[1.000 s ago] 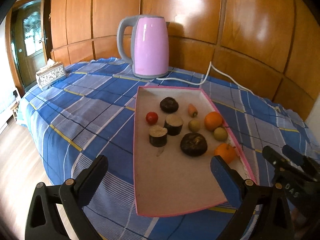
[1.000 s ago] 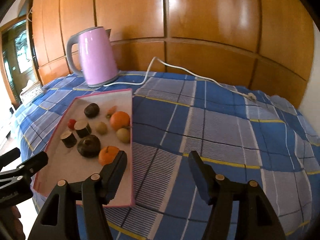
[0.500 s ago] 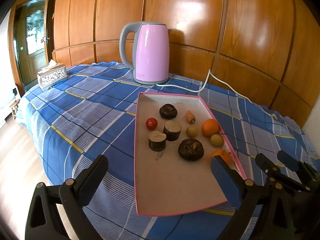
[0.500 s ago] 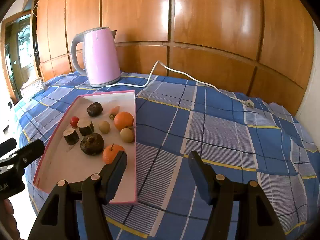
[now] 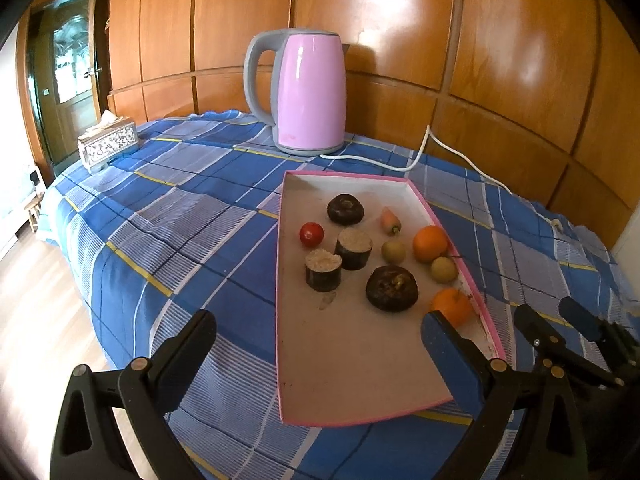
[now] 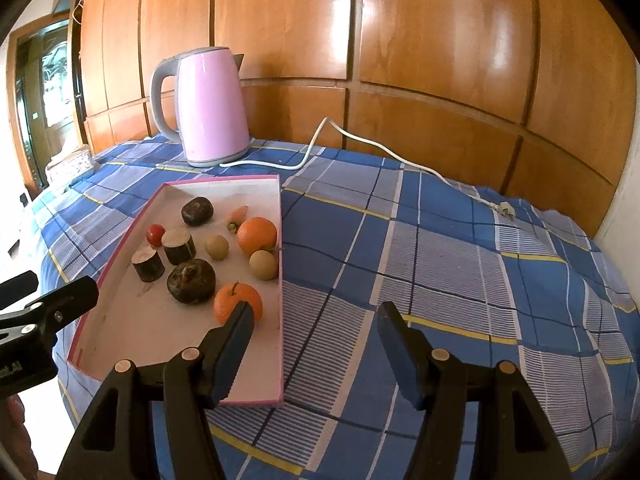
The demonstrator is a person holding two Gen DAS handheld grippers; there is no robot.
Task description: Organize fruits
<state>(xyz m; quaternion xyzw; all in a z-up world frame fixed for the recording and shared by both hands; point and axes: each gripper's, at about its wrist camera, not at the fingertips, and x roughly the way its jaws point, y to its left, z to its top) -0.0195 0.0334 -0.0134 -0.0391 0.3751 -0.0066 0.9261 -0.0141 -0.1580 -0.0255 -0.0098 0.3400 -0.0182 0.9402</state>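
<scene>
Nine fruits point(image 5: 430, 243) lie in the pink-rimmed tray point(image 5: 360, 364).

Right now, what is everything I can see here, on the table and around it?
tray: 1, pink-rimmed, on tablecloth
oranges: 2, orange, tray's right side
small round fruits: 2, yellow-green, by the oranges
tomato: 1, red, tray's left side
dark round lumps: 2, brown-black, tray
cut dark cylinders: 2, tray's middle
small carrot: 1, orange, tray's far part
kettle: 1, pink, behind tray
cord: 1, white, unplugged
tissue box: 1, silver, far left
tablecloth: 1, blue plaid
left gripper: jaws open, empty
right gripper: jaws open, empty
</scene>
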